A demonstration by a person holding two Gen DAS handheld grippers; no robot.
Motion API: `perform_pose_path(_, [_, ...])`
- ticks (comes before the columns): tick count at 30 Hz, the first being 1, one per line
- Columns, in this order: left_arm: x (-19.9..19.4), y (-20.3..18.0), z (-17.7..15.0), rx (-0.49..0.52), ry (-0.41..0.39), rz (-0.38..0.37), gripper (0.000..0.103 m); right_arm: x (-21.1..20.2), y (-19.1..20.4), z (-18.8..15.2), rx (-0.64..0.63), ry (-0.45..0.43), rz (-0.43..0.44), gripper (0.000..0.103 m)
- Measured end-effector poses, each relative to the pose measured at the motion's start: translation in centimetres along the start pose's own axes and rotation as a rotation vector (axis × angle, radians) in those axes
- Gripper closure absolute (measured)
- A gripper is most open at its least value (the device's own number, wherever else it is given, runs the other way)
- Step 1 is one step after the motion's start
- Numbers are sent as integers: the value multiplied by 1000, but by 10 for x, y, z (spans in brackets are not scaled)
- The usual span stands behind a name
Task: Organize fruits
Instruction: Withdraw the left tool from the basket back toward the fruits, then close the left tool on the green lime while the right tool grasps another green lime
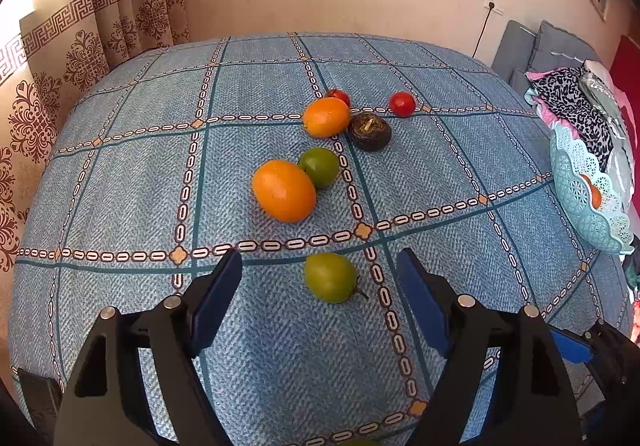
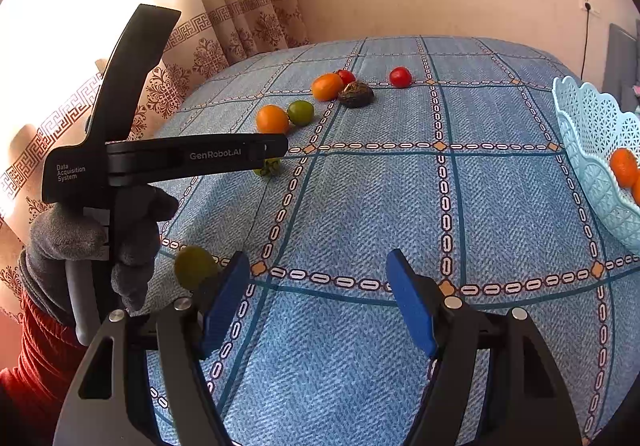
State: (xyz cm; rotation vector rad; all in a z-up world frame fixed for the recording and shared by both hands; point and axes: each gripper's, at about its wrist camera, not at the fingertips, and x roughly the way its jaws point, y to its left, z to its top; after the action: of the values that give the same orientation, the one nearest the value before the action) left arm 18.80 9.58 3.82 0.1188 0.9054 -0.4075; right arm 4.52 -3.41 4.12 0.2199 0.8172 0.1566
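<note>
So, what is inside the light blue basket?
Inside the basket the right wrist view shows two orange fruits, one cut by the frame edge. The basket wall and the frame edge hide the rest of the inside.

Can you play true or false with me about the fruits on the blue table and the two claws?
1. The left claw is open, with a green fruit on the cloth between its fingers. True.

2. The right claw is squeezing an orange fruit. False: it is open and holds nothing.

3. The light blue basket already has orange fruit in it. True.

4. All the fruits on the tablecloth are green. False: there are also orange ones, red ones and a dark brown one.

5. The basket sits at the table's left edge. False: it is at the right edge in both views.
</note>
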Motion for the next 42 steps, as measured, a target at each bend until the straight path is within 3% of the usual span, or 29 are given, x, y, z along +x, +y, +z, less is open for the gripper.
perform_pose_path(7, [14,-1,0,15,42,-36,54,8,6,0,-19,23,14,32])
perform_pose_path(10, [20,2,-1,7,58,-54,72,10,8,1,-24,27,16,32])
perform_pose_path(17, [10,10,-3,-16,23,-65,72,16,16,2,-43,44,23,32])
perform_pose_path(23, [-13,21,-2,-17,-59,26,72,25,30,6,-74,55,50,32])
perform_pose_path(28, [-28,34,-2,-44,-105,56,72,34,44,8,-96,70,87,32])
perform_pose_path(37, [-31,54,-6,-93,-120,63,72,45,71,8,-150,83,144,34])
perform_pose_path(42, [-33,58,-7,-108,-133,64,72,51,82,6,-168,96,186,42])
